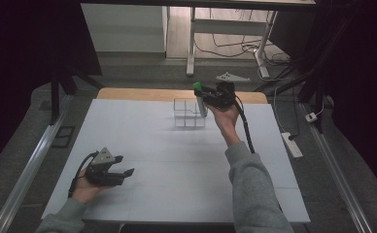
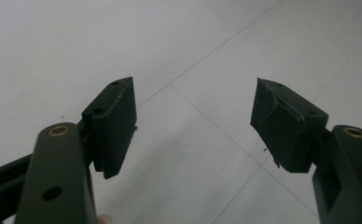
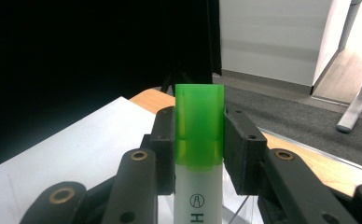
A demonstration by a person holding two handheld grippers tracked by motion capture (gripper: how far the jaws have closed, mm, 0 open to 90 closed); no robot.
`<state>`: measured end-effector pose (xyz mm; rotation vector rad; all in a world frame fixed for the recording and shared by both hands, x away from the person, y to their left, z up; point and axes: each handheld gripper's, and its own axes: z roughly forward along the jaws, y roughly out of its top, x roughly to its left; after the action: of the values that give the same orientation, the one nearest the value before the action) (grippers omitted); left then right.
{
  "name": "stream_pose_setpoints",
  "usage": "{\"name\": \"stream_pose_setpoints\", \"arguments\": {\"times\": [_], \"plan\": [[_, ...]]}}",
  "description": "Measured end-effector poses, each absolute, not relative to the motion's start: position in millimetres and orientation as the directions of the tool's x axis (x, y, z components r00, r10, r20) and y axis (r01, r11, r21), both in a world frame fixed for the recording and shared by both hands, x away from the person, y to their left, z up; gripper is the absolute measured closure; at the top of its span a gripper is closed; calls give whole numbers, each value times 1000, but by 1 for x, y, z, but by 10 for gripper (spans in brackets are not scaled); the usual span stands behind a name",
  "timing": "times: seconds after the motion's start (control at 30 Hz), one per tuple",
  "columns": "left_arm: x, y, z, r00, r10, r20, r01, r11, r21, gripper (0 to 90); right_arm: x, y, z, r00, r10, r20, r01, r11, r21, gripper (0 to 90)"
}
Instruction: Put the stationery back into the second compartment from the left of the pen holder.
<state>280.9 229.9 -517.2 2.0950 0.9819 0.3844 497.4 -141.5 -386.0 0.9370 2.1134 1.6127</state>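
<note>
The right claw (image 3: 200, 154) pinches a marker (image 3: 199, 154) at its green cap (white barrel below), which stands upright between the jaws, cap end up, just beside a clear box (image 1: 189, 112). The left claw (image 1: 123, 166) is spread over the bench (image 1: 177, 170).

I count 1 green-capped highlighter (image 3: 199, 140), 1 clear compartment box (image 1: 188, 114), 1 table (image 1: 143, 131) and my 2 grippers.
</note>
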Motion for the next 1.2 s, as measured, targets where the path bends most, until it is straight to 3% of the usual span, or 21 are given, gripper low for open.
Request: {"name": "stream_pose_setpoints", "arguments": {"times": [1.2], "plan": [[279, 233, -520, 650, 759, -49, 524, -400, 752, 311, 544, -113, -413, -688, 709, 153, 305, 93, 948, 663]]}}
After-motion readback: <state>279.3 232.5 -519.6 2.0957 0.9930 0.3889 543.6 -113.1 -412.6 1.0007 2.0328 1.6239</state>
